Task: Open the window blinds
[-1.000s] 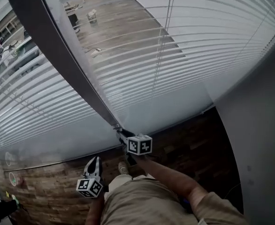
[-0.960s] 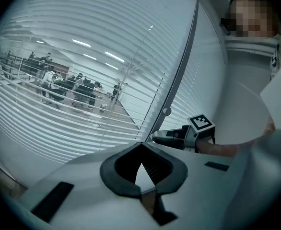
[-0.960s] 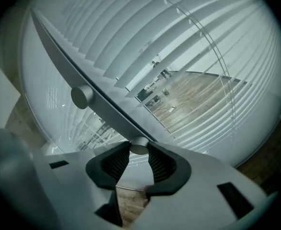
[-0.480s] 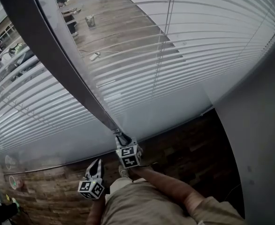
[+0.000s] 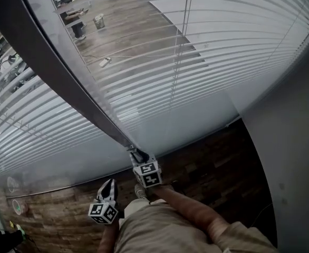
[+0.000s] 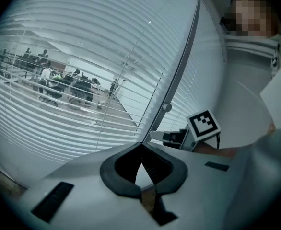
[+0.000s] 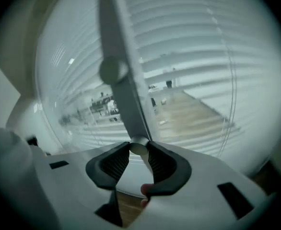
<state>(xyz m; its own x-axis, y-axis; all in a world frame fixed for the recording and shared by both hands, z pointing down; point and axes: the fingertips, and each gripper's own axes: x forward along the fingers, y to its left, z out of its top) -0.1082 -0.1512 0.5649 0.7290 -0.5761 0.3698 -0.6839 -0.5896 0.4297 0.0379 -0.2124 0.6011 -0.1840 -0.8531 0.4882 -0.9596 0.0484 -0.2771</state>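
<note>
Since a second ago the right gripper (image 5: 137, 154), white with black ribbed pads, has rolled about its own axis. Its marker cube (image 5: 147, 174) shows other faces and sits a little toward 7 o'clock of its old spot. The left gripper (image 5: 110, 182) has barely shifted.

Head view: the right gripper is at lower centre, tips against the dark grey window post (image 5: 65, 73), which runs in from 11 o'clock. White horizontal slatted blinds (image 5: 233, 41) fill the panes on both sides of the post. The slats toward 12 o'clock are tilted part open, with a room's light wood floor visible through them. The left gripper hangs at 7 o'clock of the right one, apart from the post, over a dark brown plank floor (image 5: 212, 162). A bare forearm (image 5: 191, 207) leads off toward 5 o'clock.

Left gripper view: jaw tips meet with nothing between them, so it is clenched and empty. The right gripper is at 2 o'clock beyond its tips. An upper round knob (image 6: 167, 107) sits on the post above that.

Right gripper view: the pads clamp a small round pale knob (image 7: 139, 146) at the post's lower end. The upper round knob is at 11 o'clock, blurred. The blinds spread from 12 to 3 o'clock.
</note>
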